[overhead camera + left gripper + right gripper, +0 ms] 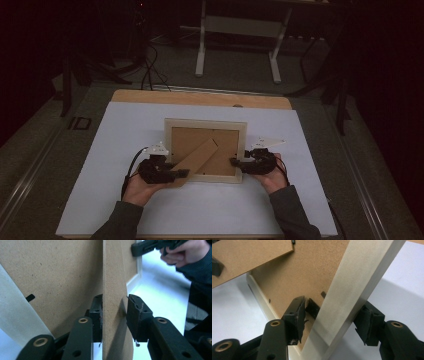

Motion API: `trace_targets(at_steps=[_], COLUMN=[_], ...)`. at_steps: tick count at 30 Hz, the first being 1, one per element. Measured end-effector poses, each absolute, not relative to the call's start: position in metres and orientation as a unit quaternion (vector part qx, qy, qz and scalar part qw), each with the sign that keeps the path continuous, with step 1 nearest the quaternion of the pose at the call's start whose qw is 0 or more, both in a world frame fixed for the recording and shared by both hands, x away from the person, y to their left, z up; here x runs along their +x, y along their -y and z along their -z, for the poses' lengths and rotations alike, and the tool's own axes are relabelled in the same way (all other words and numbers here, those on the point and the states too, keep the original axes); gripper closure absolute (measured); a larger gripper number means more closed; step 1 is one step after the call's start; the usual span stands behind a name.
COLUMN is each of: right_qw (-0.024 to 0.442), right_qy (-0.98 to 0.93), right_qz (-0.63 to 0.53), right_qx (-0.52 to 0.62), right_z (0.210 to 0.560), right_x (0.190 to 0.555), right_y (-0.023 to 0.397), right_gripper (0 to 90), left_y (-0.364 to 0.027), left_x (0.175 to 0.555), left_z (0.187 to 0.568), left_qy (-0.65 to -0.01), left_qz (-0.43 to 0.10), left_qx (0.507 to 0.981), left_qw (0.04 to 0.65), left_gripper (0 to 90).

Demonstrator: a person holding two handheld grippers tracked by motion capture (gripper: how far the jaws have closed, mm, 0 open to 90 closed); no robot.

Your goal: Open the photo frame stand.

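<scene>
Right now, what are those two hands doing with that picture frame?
A person is working on a picture frame lying face down on the white table. The left gripper has its jaws around the brown fold-out stand on the back. The right gripper straddles the frame's pale right-hand rail, seemingly to steady it.
</scene>
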State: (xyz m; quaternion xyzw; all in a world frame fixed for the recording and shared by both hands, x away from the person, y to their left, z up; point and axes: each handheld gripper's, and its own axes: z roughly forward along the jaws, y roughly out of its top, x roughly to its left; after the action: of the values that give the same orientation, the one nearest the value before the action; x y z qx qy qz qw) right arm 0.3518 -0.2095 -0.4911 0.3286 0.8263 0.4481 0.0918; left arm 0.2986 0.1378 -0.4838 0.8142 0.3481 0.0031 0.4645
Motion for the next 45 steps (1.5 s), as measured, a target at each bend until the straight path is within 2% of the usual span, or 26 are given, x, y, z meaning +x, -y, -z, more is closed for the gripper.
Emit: trace_targets(at_steps=[9, 12, 14, 19, 24, 31, 40, 45], right_qw=[0.101, 0.088, 0.058, 0.041, 0.045, 0.087, 0.141, 0.173], right_qy=[-0.828, -0.827, -0.831, -0.847, -0.847, -0.85, -0.849, -0.849], right_qz=[-0.443, -0.444, -0.441, -0.418, -0.418, -0.418, -0.408, -0.398], right_qx=[0.329, 0.332, 0.332, 0.325, 0.325, 0.309, 0.305, 0.303], right_z=[0.491, 0.491, 0.494, 0.503, 0.502, 0.496, 0.494, 0.495], right_x=[0.352, 0.354, 0.357, 0.358, 0.357, 0.351, 0.348, 0.346], right_y=[0.208, 0.21, 0.212, 0.207, 0.208, 0.205, 0.198, 0.194], right_gripper=[45.6, 45.7, 44.0, 43.4, 49.8, 60.3, 66.2, 66.3], left_y=[-0.135, -0.134, -0.134, -0.133, -0.132, -0.135, -0.132, -0.131], left_x=[0.297, 0.296, 0.296, 0.295, 0.295, 0.295, 0.295, 0.296], left_z=[0.483, 0.482, 0.482, 0.481, 0.479, 0.478, 0.481, 0.484], left_qy=[-0.346, -0.344, -0.341, -0.338, -0.343, -0.357, -0.363, -0.364], left_qz=[-0.025, -0.03, -0.033, -0.039, -0.051, -0.072, -0.087, -0.089], left_qx=[0.822, 0.822, 0.823, 0.825, 0.827, 0.823, 0.823, 0.825], left_qw=[0.453, 0.453, 0.452, 0.451, 0.442, 0.437, 0.428, 0.423], left_gripper=[72.9, 72.9, 73.1, 73.3, 73.1, 74.1, 74.7, 74.7])
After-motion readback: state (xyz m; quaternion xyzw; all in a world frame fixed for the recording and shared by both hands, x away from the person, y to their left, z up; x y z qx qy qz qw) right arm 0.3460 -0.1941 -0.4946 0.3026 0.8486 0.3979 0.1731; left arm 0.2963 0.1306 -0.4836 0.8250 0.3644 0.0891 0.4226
